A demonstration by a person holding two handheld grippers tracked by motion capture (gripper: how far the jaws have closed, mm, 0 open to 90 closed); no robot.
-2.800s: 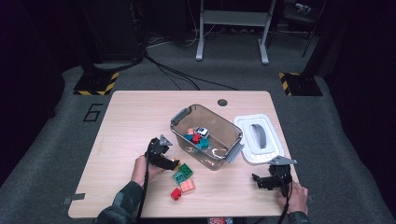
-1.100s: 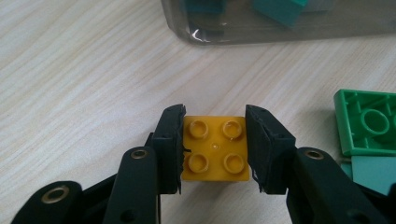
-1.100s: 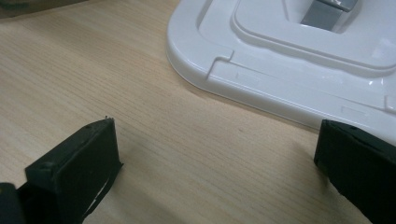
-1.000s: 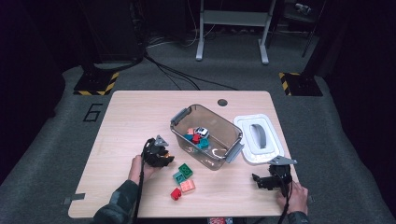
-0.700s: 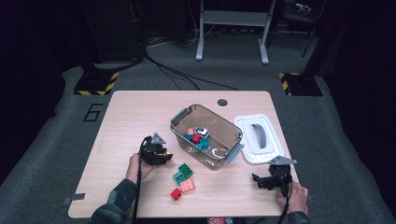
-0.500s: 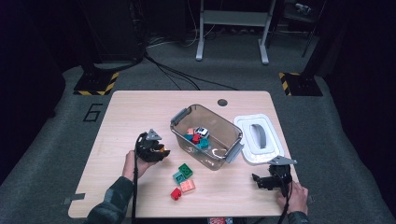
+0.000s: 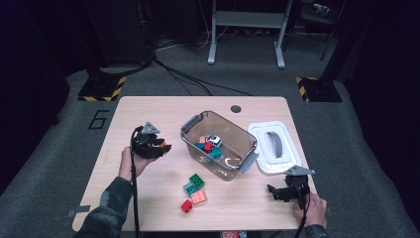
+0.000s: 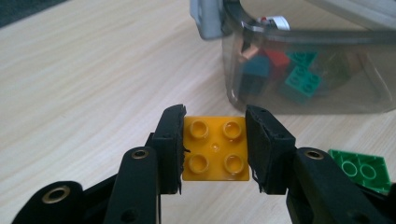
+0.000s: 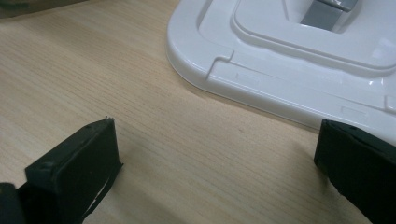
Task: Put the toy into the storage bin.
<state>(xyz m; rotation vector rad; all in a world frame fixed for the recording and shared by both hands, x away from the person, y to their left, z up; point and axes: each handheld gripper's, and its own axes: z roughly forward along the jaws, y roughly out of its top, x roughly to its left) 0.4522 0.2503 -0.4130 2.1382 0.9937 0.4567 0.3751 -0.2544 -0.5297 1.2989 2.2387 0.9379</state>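
Jaws of the left gripper point(image 8: 215, 149) are squeezed onto a yellow brick point(image 8: 215, 148), one black pad on each side of it. The brick has four round bumps on top, and they face up. In the high view the left gripper point(image 7: 157, 148) is over the left part of the desk point(image 7: 148, 109), just left of the clear box point(image 7: 195, 124). A hand point(image 7: 130, 161) holds it from the near side, and a black cable hangs down from it along the sleeve.

The clear box sits near the middle of the desk with its top off. Inside it lie some small bricks in red, teal and orange, and a little white piece. Its white lid point(image 7: 275, 147) lies flat on the desk, touching the right side of the box or just beside it.

On the near side of the box, four more bricks lie close together on the desk: a green brick point(image 7: 196, 180), a teal brick point(image 7: 188, 188), a pink brick point(image 7: 199, 197) and a red brick point(image 7: 186, 206).

The right gripper point(image 7: 275, 192) rests low at the near right corner of the desk, held by the other hand point(image 7: 311, 210). Its jaws are spread wide, with bare wood between them. The near edge of the white lid point(image 9: 280, 70) is just past them.
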